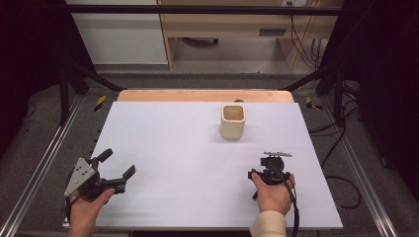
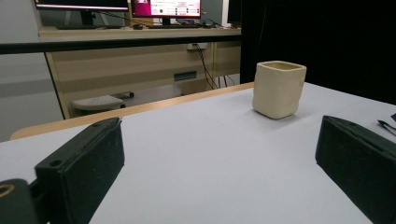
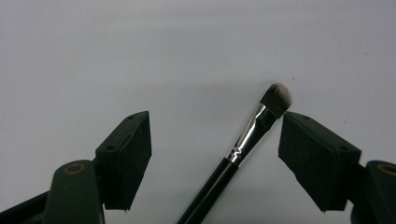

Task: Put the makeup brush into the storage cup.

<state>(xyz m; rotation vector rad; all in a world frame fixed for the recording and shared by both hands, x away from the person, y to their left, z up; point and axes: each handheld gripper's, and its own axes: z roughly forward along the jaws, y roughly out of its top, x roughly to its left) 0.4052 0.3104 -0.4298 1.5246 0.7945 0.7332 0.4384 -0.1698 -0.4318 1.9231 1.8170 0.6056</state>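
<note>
Right gripper (image 3: 215,154) low over the white surface (image 1: 188,163), lower right of the high view, jaws wide open and pointing down. Makeup brush (image 3: 247,140) lying flat between them, bristle tip toward upper right of the right gripper view, close to the right-hand jaw, well off the left-hand one. Nothing gripped yet.

Left gripper (image 2: 219,158) parked at lower left of the high view, jaws wide, empty. Cream cup (image 1: 232,121) upright at upper centre of the surface, well apart from both grippers.

Risks, as a guess at a brush pickup:
- Off-centre between jaws: closing likely pushes the brush sideways first, could roll or skid out.
- Thin round handle flat on the surface: jaws may close above it and miss, or scrape the surface.
- Grip near the metal ferrule and bristles: slippery, long handle may droop or pivot.
- If cup is the target: light, could tip on a bump.
</note>
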